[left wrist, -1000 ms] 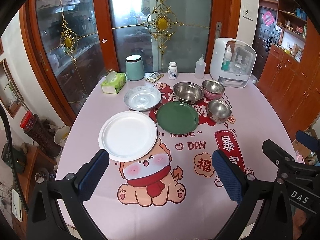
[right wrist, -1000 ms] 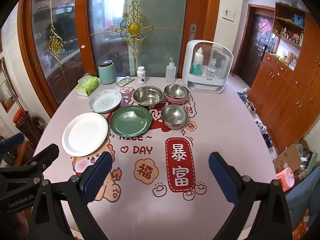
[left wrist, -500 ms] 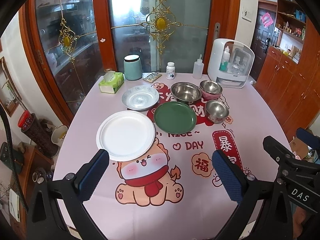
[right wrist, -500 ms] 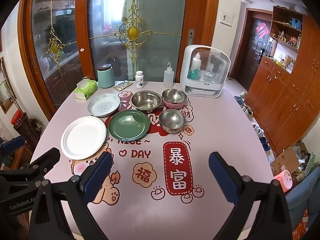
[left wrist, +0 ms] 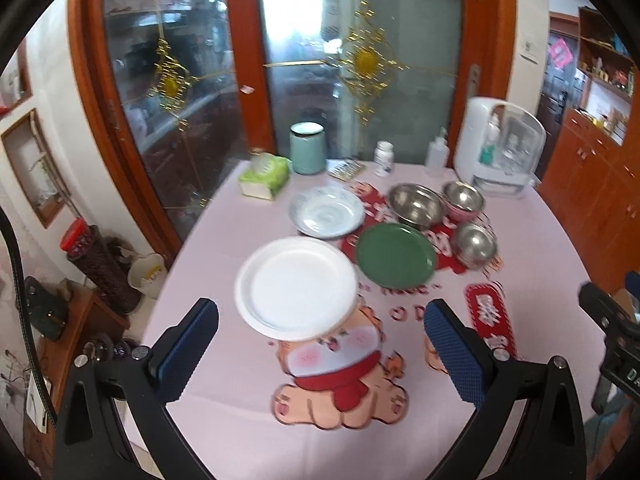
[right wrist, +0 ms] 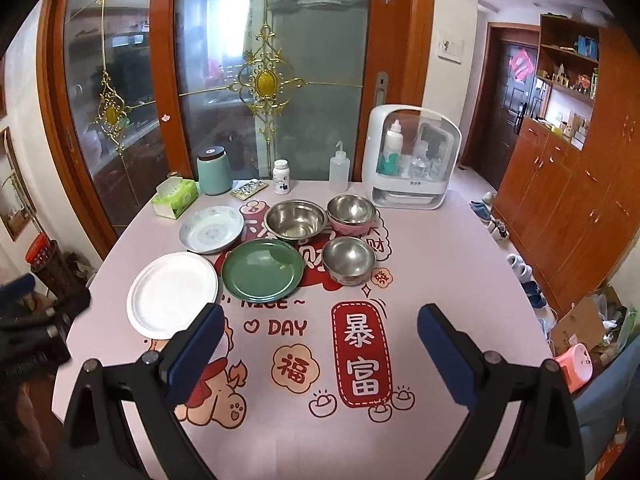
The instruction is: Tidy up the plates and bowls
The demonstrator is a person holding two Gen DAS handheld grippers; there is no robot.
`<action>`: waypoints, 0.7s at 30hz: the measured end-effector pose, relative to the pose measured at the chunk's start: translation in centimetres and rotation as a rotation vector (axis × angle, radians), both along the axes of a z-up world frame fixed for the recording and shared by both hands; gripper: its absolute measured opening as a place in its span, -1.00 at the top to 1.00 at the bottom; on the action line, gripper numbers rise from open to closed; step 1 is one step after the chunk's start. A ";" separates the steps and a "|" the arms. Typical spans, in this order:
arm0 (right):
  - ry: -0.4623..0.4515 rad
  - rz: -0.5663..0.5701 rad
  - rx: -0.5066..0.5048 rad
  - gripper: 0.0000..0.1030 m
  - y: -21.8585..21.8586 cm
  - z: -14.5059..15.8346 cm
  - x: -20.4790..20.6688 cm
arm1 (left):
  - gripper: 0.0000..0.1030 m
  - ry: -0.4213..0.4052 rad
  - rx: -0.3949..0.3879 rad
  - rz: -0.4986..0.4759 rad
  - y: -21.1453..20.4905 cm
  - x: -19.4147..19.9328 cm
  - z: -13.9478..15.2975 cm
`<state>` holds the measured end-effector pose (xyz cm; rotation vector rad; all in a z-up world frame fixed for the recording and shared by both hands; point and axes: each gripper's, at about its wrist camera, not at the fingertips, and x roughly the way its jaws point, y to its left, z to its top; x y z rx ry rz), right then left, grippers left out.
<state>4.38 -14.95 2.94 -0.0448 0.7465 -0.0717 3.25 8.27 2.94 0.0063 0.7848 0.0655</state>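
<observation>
Left wrist view was blurred: left tool (left wrist: 320, 334) hung wide open, empty, above the worktop (left wrist: 224, 364), white plate (left wrist: 296, 288) just ahead of its fingers. Right tool (right wrist: 318, 338) also gaped, holding nothing. Green plate (right wrist: 262, 269) sat beside the white one; patterned plate (right wrist: 211, 234) and three steel bowls, largest (right wrist: 295, 219), lay behind, none stacked.

Both the left gripper (left wrist: 320, 350) and the right gripper (right wrist: 318, 354) are matte black angular frames with silver screws at the joints, each finger faced with a ribbed blue rubber pad (right wrist: 195, 350).
</observation>
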 end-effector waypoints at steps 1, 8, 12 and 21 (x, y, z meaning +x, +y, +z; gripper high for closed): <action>0.006 0.009 -0.005 -0.89 0.3 0.0 0.2 | -0.98 -0.011 0.003 0.010 0.7 0.2 0.3; 0.002 0.055 -0.043 -0.89 2.4 0.4 1.9 | -0.98 -0.096 0.016 0.077 6.1 1.3 1.7; -0.014 0.068 -0.037 -0.89 3.5 0.6 3.6 | -0.98 -0.083 0.009 0.083 9.3 3.0 2.0; 0.012 0.101 -0.021 -0.77 7.7 -1.2 8.7 | -0.98 -0.046 0.025 0.107 15.7 8.3 0.7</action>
